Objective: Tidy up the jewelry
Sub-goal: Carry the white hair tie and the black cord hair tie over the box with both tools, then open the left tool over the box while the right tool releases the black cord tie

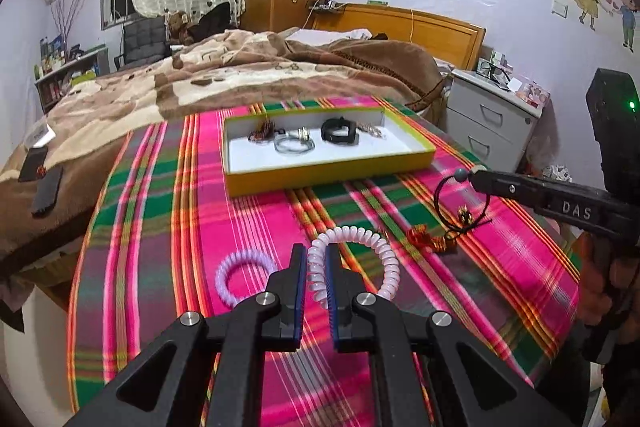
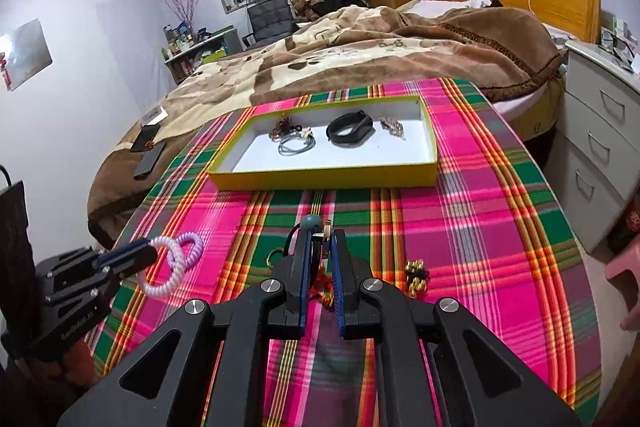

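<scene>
A shallow yellow tray (image 2: 320, 181) with a white floor sits toward the far edge of the table, already holding a black band (image 2: 350, 131), pale blue loops (image 2: 296, 145), a dark beaded piece (image 2: 282, 125) and a small metallic piece (image 2: 392, 126).

Nearer the front edge, the left gripper (image 1: 317, 267) is closed on a white spiral coil tie (image 1: 384, 259), pinched between its blue-lined fingers and lifted clear of the cloth. A lilac coil tie (image 1: 240, 275) lies on the cloth just to its left.

The right gripper (image 2: 320, 259) is closed on a black cord bracelet (image 1: 452, 203) with a grey bead, whose loop hangs from the tips above the cloth. Below it lie a red-and-gold trinket (image 1: 424, 241) and, near the right edge, a small cluster of gold beads (image 2: 416, 273).

By my reckoning the sorting is roughly half done: four pieces boxed, two held, three loose.

The table wears a bright pink, green and orange plaid cloth (image 2: 480, 227). Beyond it stands a bed with a brown blanket (image 2: 360, 43), a wooden headboard, a white bedside cabinet (image 2: 600, 131) to the right, and a heart-print curtain on the far wall.
</scene>
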Tool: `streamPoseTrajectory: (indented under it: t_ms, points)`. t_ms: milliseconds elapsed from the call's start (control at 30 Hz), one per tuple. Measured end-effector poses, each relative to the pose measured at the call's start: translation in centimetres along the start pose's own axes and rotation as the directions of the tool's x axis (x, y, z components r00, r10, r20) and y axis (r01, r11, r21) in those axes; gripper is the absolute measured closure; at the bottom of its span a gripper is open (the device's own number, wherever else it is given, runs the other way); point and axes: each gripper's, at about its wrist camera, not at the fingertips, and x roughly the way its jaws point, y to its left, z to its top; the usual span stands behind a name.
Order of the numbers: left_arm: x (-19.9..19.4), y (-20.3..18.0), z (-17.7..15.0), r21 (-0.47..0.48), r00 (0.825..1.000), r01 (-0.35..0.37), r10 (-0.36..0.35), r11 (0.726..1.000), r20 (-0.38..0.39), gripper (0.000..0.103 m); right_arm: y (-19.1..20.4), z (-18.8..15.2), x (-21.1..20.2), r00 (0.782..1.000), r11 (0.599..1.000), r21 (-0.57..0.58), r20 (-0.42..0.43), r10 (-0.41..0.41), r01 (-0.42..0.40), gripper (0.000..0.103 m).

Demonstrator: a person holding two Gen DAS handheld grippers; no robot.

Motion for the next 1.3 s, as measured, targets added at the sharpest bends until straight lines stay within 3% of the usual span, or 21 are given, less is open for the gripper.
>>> streamPoseTrajectory:
  t_ms: [467,767,1300]
  points:
    - [4.2,2.9,6.3,-0.003,0.999,-0.036,0.036,0.999,0.03,0.094,-1.7,4.4,2.1,0.999,1.0,-0.003,0.034,-0.007,0.007,0.093]
    - [8.7,4.9,9.3,0.004,0.997,-0.072,0.072,0.997,0.014,0.094,-3.5,8.0,5.8,0.999,0.999,-0.011,0.032,-0.044,0.044,0.093]
    - [17.7,8.4,11.8,-0.021,0.991,-0.116,0.114,0.993,-0.077,0.094,-7.3,9.7,15.1,0.991,0.997,0.02,-0.112,-0.074,0.077,0.093]
